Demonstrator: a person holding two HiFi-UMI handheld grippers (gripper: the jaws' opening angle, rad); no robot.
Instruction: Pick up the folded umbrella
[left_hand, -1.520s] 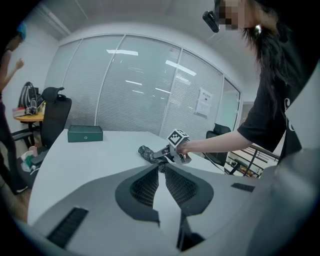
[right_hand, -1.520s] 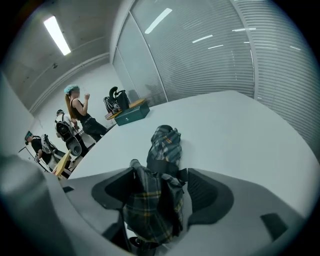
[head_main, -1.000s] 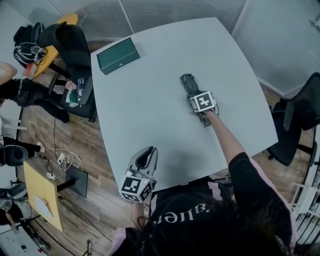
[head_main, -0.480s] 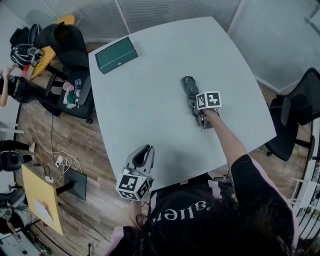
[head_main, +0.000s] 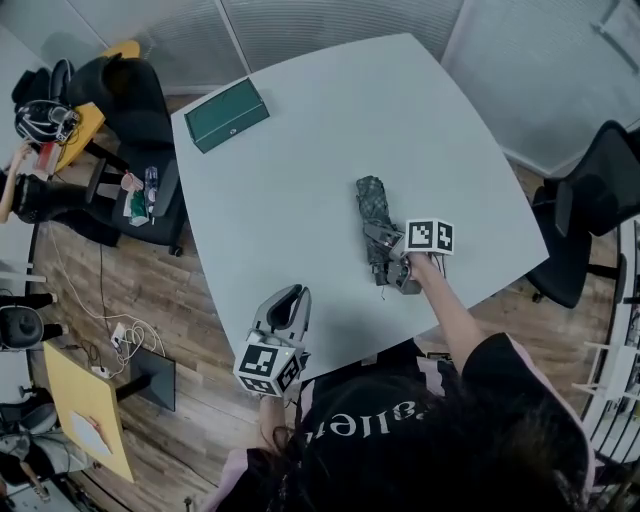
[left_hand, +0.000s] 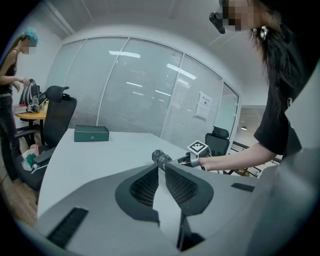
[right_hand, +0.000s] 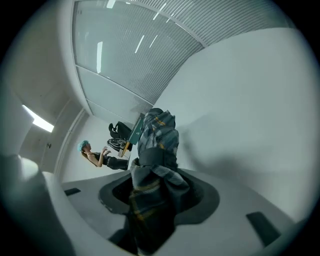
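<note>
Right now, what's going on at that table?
A person is working with a hand-held gripper in each hand. The right hand-held gripper has just been closing its jaws and now clamps the folded umbrella near its handle end, over the right side of the table. The left hand-held gripper sits idle at the table's near edge, jaws together and empty. A green box lies untouched at the far left corner.

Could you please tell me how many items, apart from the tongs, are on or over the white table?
2: a flat dark green box near the far left corner, and a folded dark plaid umbrella clamped in the right tongs near the right edge.
</note>
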